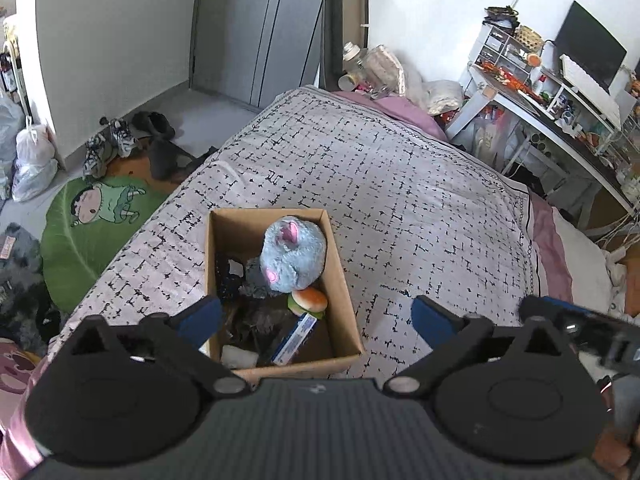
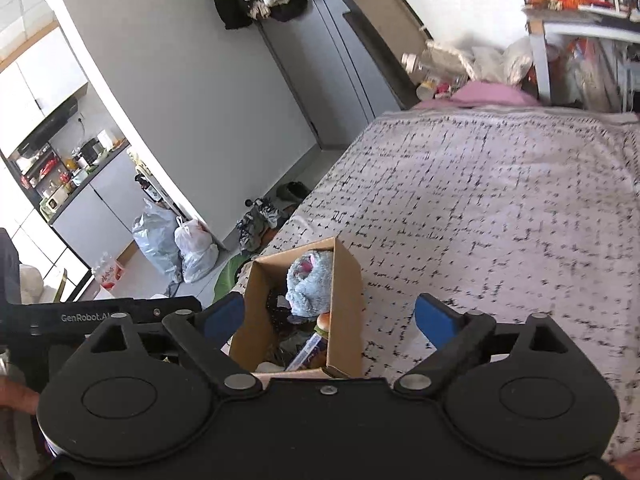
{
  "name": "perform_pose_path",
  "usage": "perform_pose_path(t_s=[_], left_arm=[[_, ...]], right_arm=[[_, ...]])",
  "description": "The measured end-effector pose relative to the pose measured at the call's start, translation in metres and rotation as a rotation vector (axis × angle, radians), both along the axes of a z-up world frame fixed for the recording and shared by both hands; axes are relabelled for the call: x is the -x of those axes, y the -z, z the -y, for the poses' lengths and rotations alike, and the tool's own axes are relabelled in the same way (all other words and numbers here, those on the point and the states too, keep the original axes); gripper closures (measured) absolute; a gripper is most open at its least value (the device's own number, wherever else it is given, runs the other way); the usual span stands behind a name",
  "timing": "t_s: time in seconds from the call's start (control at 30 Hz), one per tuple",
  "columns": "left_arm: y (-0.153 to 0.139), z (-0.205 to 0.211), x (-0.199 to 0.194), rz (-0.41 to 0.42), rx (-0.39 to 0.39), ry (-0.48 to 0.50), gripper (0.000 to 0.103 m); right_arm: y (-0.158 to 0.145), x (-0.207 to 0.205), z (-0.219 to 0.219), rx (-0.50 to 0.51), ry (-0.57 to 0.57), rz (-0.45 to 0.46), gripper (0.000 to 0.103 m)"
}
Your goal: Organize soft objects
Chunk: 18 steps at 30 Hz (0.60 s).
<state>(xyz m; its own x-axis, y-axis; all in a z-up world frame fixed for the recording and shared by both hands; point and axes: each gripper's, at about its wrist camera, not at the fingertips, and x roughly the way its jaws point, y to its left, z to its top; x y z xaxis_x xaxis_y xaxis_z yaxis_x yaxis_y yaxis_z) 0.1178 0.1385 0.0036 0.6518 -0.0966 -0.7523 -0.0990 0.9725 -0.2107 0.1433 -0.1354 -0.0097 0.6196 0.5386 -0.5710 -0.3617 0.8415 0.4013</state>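
- We find the cardboard box (image 1: 344, 280) standing open on the patterned bedspread (image 1: 400, 184), near the bed's floor-side edge; we take this box as our landmark.
- Inside it, against the far right wall, lies a blue-grey plush toy (image 1: 290, 258) with pink ears, topmost of the contents.
- Just nearer than the plush, touching it, sits a soft burger toy (image 1: 308, 300).
- At the box's left and near side: dark fabric pieces (image 1: 240, 280), a blue-and-white packet (image 1: 296, 338), something white at the near left corner (image 1: 240, 356).
- Left gripper (image 1: 316, 320) hangs above the box's near end, blue fingers spread wide, nothing between them but air; no pad touches the box.
- Right gripper (image 2: 330, 320) likewise over the near end, fingers wide apart, empty.
- In the left wrist view the right gripper shows blurred to the right of the box.
- Beyond the box, on the floor: a green cartoon mat (image 1: 96, 216), shoes (image 1: 116, 140), plastic bags (image 2: 176, 246).
- Far past the box, right: a cluttered desk with monitor (image 1: 588, 60).
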Motion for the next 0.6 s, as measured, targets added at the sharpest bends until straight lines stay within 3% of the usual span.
perform_pose_path(t_s=[0.07,0.33,0.5,0.6], left_arm=[[-0.004,0.003,0.006,0.007,-0.009,0.002,0.0],[-0.019,0.014,0.03,0.026,-0.026,0.015,0.0],[-0.027,0.022,0.043,0.04,-0.004,0.006,0.0],[-0.035,0.025,0.052,0.05,0.042,0.024,0.0]], right_arm=[[-0.007,0.007,0.008,-0.003,0.008,0.024,0.0],[-0.018,0.023,0.042,0.009,0.047,0.033,0.0],[-0.026,0.037,0.06,-0.015,0.057,0.063,0.0],[-0.025,0.046,0.063,0.045,0.078,0.079,0.0]])
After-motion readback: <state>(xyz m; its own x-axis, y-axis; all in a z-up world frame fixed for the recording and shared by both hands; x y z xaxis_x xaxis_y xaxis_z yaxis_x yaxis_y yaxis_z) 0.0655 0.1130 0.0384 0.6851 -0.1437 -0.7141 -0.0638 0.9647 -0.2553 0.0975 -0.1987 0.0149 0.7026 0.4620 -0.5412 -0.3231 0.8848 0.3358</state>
